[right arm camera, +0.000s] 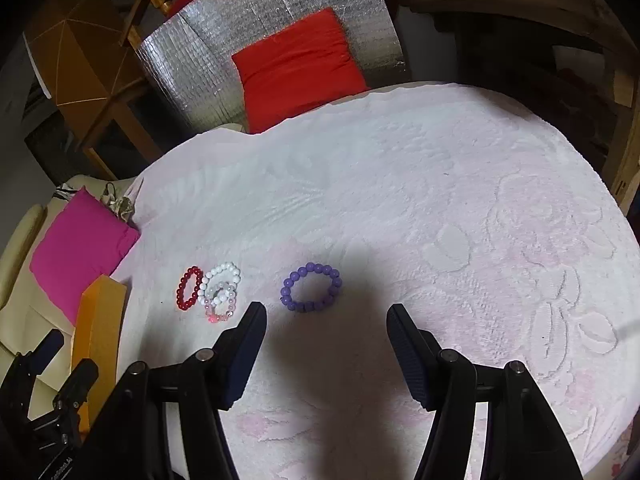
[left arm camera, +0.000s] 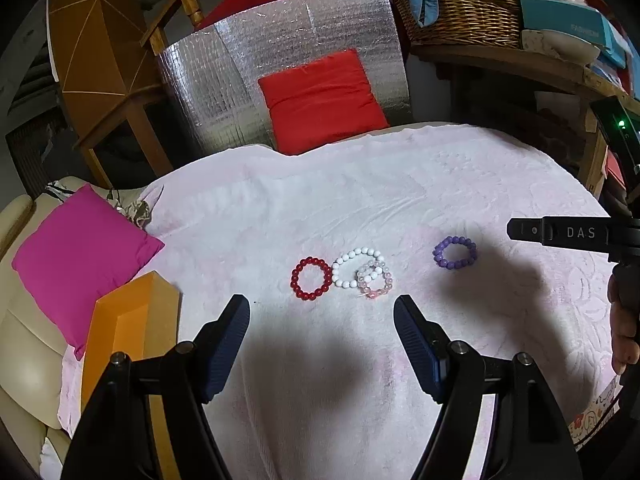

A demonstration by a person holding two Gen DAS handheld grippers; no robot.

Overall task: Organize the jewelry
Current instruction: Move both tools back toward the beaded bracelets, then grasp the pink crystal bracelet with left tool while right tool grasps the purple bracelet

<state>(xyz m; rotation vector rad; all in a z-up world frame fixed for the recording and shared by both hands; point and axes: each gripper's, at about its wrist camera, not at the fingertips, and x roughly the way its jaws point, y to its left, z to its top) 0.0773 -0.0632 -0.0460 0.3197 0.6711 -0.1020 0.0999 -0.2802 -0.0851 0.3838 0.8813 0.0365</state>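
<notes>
The purple bracelet (right arm camera: 311,287) lies flat on the pink blanket (right arm camera: 440,184), on its own, well apart from the other three. Those sit in a cluster to its left: the red bracelet (left arm camera: 311,278) just beside the white bracelet (left arm camera: 357,268), and the pale pink bracelet (left arm camera: 375,281) overlapping the white one.

The right gripper (right arm camera: 326,314) hangs just short of the purple one, jaws released and empty, the ring lying a little left of the gap between them. The left gripper (left arm camera: 322,306) hovers near the cluster, jaws likewise spread and holding nothing.

I'd guess the purple bracelet is next. To take it well, the right jaws should shift slightly left and come down astride one side of the ring, pinching a few beads rather than spanning the whole loop. The blanket is soft and embossed, so pressing too deep may gather fabric with the beads.

An orange box (left arm camera: 132,332) stands at the blanket's left edge, perhaps where the jewelry goes; I can't tell. A magenta pillow (left arm camera: 80,256) lies beyond it, a red cushion (left arm camera: 322,96) at the far side. Nothing blocks the purple bracelet; the tangled white and pink pair will be the fiddlier pick.
</notes>
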